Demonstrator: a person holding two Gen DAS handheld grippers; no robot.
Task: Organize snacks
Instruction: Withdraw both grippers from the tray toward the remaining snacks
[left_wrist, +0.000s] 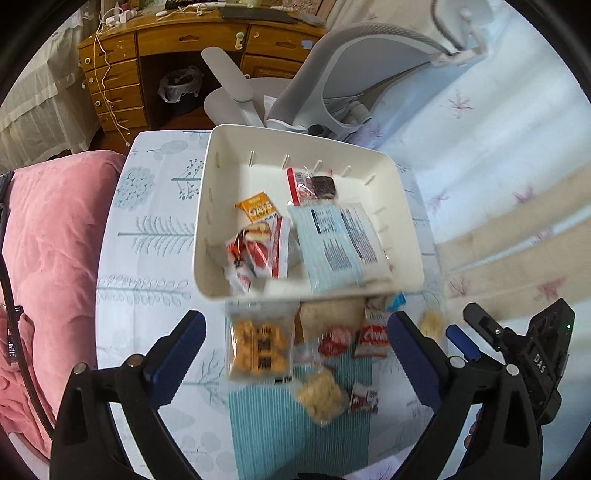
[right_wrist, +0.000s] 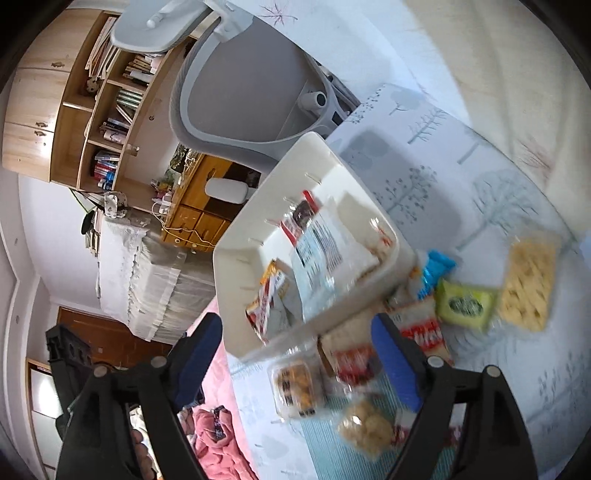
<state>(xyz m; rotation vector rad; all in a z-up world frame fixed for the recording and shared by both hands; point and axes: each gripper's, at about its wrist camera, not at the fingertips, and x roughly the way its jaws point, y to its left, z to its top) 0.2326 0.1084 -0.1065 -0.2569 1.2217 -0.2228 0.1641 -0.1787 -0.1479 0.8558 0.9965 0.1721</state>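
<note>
- The white bin (left_wrist: 218, 206) stands on the tree-print tablecloth (left_wrist: 147, 236) at the 12 o'clock side of the loose snacks (left_wrist: 258, 347), probably so that each packet travels a short way.
- Inside lie a pale blue packet (left_wrist: 332, 243), red-and-white wrappers (left_wrist: 262, 251), an orange packet (left_wrist: 256, 210) and a dark cookie (left_wrist: 323, 186).
- The left gripper (left_wrist: 295, 343) and the right gripper (right_wrist: 295, 354) both hang wide and empty.

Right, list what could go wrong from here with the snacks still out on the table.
1. The packets in front of the white bin overlap: closing on the orange snack pack may drag the pale puffed-snack bag along.
2. The left gripper and right gripper, both open, hover over one pile and could collide.
3. The pale blue packet already fills much of the bin.
</note>
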